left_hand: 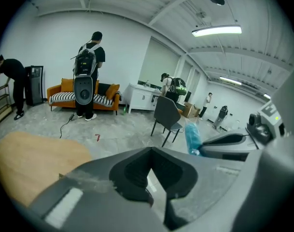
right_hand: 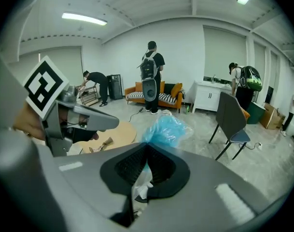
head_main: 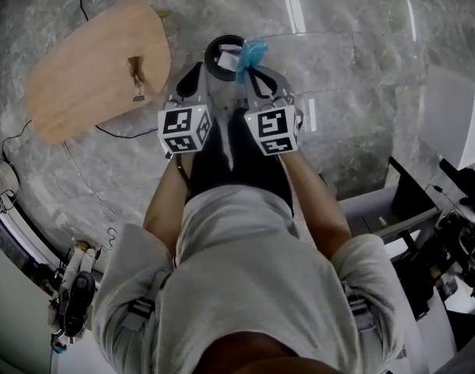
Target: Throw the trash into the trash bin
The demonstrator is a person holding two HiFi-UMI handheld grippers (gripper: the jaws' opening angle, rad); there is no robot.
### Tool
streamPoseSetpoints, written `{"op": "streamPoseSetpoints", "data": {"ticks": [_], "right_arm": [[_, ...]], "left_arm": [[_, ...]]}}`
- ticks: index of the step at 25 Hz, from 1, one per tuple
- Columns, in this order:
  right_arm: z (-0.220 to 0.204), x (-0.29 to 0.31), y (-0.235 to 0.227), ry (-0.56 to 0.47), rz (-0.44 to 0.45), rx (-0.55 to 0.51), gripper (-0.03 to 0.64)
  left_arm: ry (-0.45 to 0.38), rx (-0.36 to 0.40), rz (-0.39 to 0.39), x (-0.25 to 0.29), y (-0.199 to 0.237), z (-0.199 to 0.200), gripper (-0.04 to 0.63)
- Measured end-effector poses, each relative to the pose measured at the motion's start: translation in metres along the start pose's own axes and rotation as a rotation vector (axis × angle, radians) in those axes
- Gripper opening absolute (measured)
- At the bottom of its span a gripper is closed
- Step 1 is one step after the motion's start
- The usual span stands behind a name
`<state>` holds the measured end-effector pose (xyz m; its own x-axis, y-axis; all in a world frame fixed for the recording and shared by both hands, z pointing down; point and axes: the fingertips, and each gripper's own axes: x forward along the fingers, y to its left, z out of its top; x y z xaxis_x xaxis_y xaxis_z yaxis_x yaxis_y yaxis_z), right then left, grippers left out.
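The black round trash bin (head_main: 221,53) stands on the grey floor just ahead of my feet, with white paper inside. My right gripper (head_main: 254,75) is shut on a crumpled blue plastic bag (head_main: 253,51), which hangs over the bin's right rim. In the right gripper view the blue bag (right_hand: 163,129) bulges out beyond the closed jaws of the right gripper (right_hand: 146,148). My left gripper (head_main: 192,76) hovers at the bin's left side, jaws together with nothing between them (left_hand: 152,151). From the left gripper view the bag (left_hand: 192,138) shows to the right.
A low wooden table (head_main: 97,68) stands left of the bin with a small brown scrap (head_main: 136,78) on it. A black cable (head_main: 132,133) runs across the floor. A grey chair (right_hand: 233,117), an orange sofa (left_hand: 60,96) and several people stand farther off.
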<state>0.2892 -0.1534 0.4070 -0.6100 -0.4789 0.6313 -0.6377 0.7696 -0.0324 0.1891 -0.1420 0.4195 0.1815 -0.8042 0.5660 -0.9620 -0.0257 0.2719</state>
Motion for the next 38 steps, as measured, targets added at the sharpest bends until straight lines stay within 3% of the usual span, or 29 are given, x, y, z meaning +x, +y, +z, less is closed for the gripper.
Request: {"op": "streamPoseSetpoints", "data": {"ticks": [7,15,21,38], "right_arm": [[-0.066,0.049,0.000,0.047,0.066,0.022,0.015],[-0.131,0.118,0.005,0.084,0.138,-0.007,0.015],[-0.195,0.180,0.003,0.180,0.151,-0.016,0.015],[-0.340,0.316,0.026,0.331,0.189,-0.003,0.015]], "left_arm": [[0.030,0.004,0.016,0.040,0.014,-0.055,0.018],[0.109,0.015,0.024,0.097,0.050,-0.152,0.018],[0.164,-0.075,0.035,0.135,0.083,-0.219,0.018],[0.257,-0.076,-0.003,0.222,0.138,-0.355,0.018]]}}
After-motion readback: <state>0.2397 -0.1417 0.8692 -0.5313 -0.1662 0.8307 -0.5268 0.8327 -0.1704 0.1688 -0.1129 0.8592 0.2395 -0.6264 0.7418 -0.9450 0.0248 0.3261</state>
